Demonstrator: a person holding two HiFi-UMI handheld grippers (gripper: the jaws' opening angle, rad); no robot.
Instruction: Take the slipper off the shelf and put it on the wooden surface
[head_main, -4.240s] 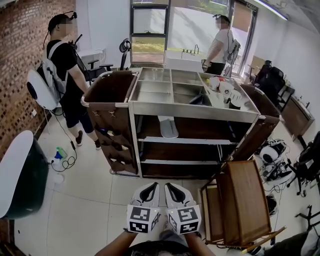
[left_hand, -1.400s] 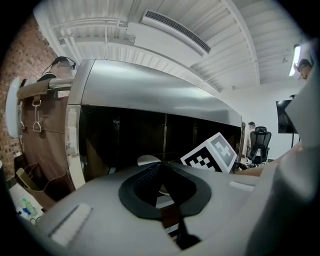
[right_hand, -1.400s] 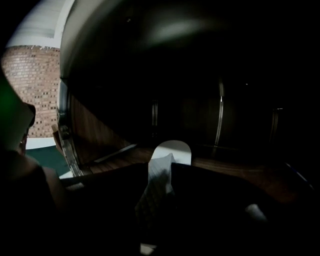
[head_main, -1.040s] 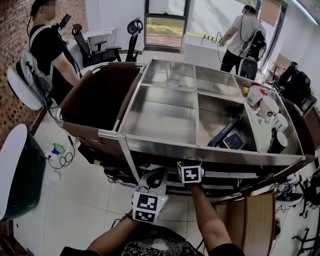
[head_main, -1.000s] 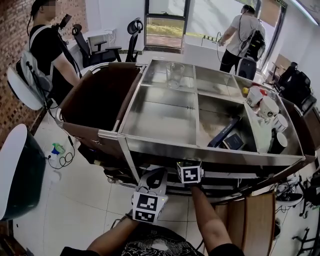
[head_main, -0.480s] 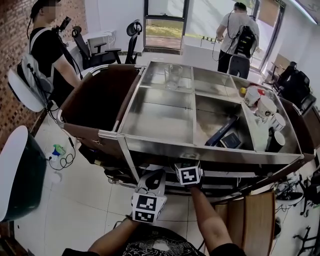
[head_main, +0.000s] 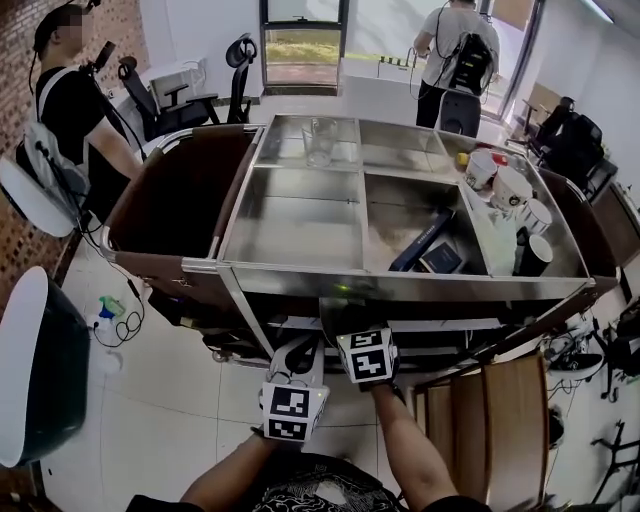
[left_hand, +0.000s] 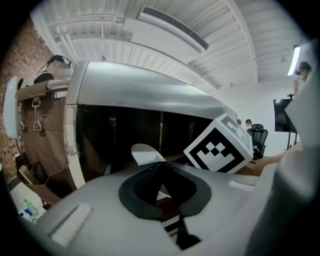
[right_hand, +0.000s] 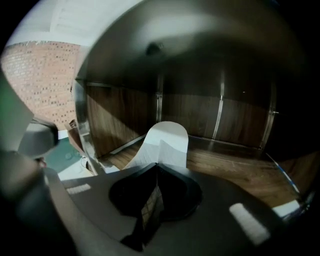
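The white slipper (right_hand: 163, 141) lies on the cart's wooden shelf (right_hand: 235, 172), toe pointing away. My right gripper (right_hand: 156, 166) has just been closing and is shut on the slipper's near end. In the head view the right gripper (head_main: 352, 336) reaches under the steel cart top (head_main: 300, 235), which hides the slipper. My left gripper (head_main: 303, 350) hangs just left of it, shut, holding nothing. The left gripper view looks past its own jaws (left_hand: 160, 168) at the slipper's toe (left_hand: 145, 152) and the right gripper's marker cube (left_hand: 219, 148).
Wooden slatted stands (head_main: 500, 420) sit on the floor at my right. The cart top holds cups (head_main: 510, 190), a glass jug (head_main: 320, 140) and dark boxes (head_main: 430, 250). A brown bag (head_main: 170, 200) hangs on the cart's left. One person (head_main: 70, 110) stands at the left, another (head_main: 455, 60) behind the cart.
The right gripper has drawn back a little toward me from under the cart top. The left gripper has stayed put. The person behind the cart has stepped left.
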